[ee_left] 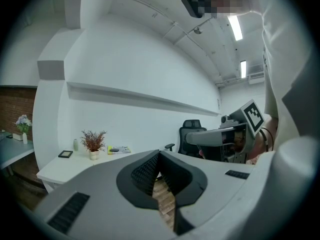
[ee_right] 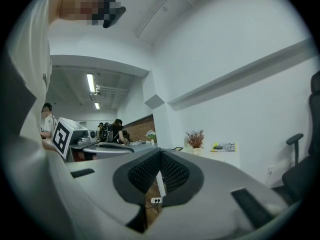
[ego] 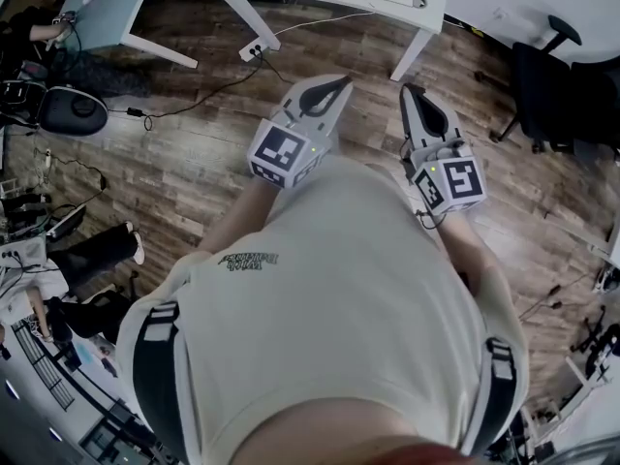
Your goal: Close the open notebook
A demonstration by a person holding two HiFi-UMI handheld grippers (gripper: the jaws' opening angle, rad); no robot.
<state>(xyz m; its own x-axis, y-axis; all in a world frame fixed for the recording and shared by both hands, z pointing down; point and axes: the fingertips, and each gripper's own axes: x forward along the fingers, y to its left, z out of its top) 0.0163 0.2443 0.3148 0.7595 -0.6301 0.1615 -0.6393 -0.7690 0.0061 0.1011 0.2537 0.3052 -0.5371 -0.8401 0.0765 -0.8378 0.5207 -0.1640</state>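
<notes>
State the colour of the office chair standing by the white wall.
Black. The office chair shows best in the left gripper view.

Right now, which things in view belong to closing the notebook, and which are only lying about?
Job: left gripper, right gripper, both shut; yellowish booklet on white desk, possibly the notebook.
Lying about: potted plant, picture frame, office chair, power strip.
</notes>
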